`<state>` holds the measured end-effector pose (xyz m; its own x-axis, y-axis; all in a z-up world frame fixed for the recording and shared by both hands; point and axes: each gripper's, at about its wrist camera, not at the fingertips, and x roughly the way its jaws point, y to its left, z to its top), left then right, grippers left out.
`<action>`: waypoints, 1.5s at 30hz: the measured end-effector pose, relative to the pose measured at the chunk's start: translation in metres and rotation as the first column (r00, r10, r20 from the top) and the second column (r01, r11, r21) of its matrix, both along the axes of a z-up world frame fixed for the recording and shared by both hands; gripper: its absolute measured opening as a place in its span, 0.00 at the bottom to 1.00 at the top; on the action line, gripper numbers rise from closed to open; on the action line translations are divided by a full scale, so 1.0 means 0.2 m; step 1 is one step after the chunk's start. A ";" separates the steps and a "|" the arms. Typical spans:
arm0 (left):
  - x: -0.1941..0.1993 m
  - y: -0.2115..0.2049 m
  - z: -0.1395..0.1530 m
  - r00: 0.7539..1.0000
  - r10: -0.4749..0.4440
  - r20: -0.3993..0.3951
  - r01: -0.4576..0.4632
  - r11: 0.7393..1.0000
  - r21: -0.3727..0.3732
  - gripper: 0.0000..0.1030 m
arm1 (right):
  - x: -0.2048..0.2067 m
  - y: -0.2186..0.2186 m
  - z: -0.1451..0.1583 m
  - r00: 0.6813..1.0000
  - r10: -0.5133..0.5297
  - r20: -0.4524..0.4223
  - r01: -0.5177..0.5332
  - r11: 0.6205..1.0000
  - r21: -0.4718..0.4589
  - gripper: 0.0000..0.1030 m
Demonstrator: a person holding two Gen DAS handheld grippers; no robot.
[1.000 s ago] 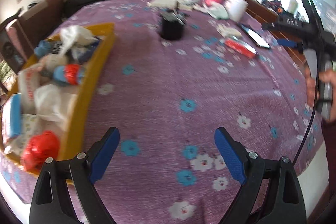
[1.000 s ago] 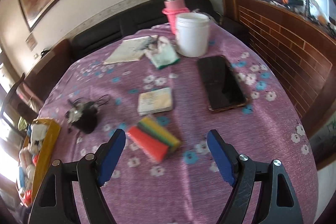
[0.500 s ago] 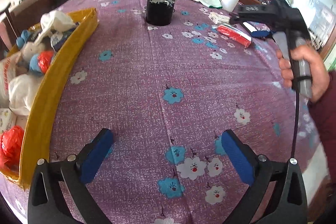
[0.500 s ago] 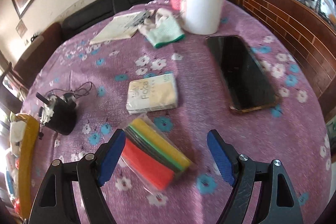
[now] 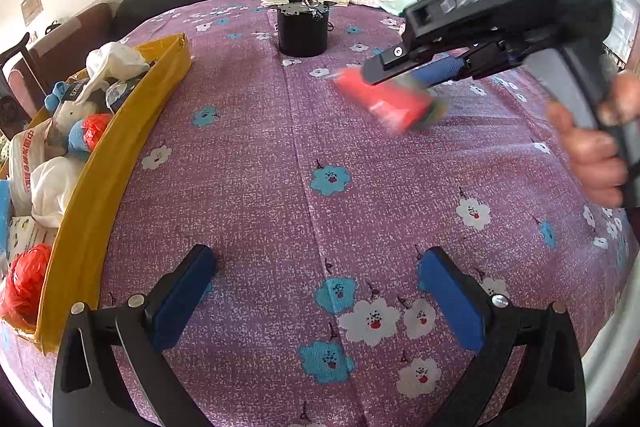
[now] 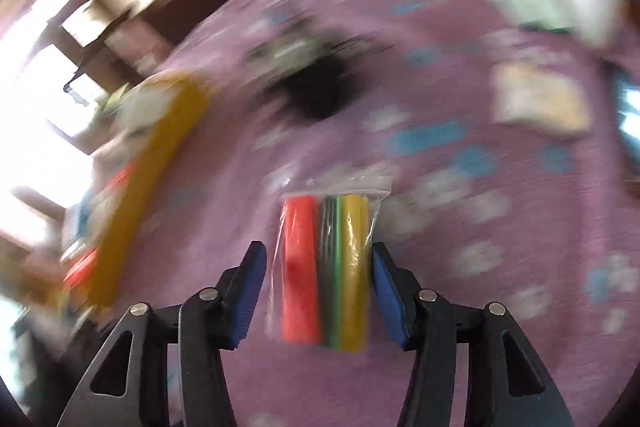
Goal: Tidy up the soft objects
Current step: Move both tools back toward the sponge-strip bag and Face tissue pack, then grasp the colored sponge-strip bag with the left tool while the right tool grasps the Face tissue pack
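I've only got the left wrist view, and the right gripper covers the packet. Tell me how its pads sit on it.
Observer: The right gripper straddles the packet lengthwise. Its jaws have just been closing: one pad is on the yellow side, the other close against the bag's clear edge by the red strip.
Operator: Say what's in the bag. I see only a red blur.
Observer: Four strips side by side in clear plastic: red, dark, green, yellow.
Operator: Report what else lies past it.
Observer: A pale tissue pack lies on the cloth beyond the packet, blurred.
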<state>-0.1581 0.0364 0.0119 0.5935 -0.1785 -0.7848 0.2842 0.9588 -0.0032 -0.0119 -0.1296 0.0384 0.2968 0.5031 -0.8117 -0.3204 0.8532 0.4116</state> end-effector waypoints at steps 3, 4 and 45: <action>0.00 0.00 0.00 1.000 0.000 0.004 0.000 1.000 -0.001 1.00 | 0.01 -0.09 0.10 0.990 -0.103 0.098 0.109 0.993 -0.053 0.70; -0.01 0.00 0.00 1.000 0.000 0.006 0.000 1.000 -0.002 1.00 | 0.03 -0.15 0.13 0.974 -0.181 0.137 0.193 0.978 -0.082 0.71; -0.01 -0.01 0.00 1.000 -0.016 0.003 0.016 1.000 0.010 1.00 | -0.08 -0.58 0.00 0.878 -0.445 0.179 0.466 0.879 -0.099 0.89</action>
<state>-0.1596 0.0342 0.0123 0.5932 -0.1801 -0.7846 0.2993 0.9541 0.0073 -0.0274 -0.2465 0.0389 0.5869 0.1722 -0.7911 0.0694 0.9628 0.2611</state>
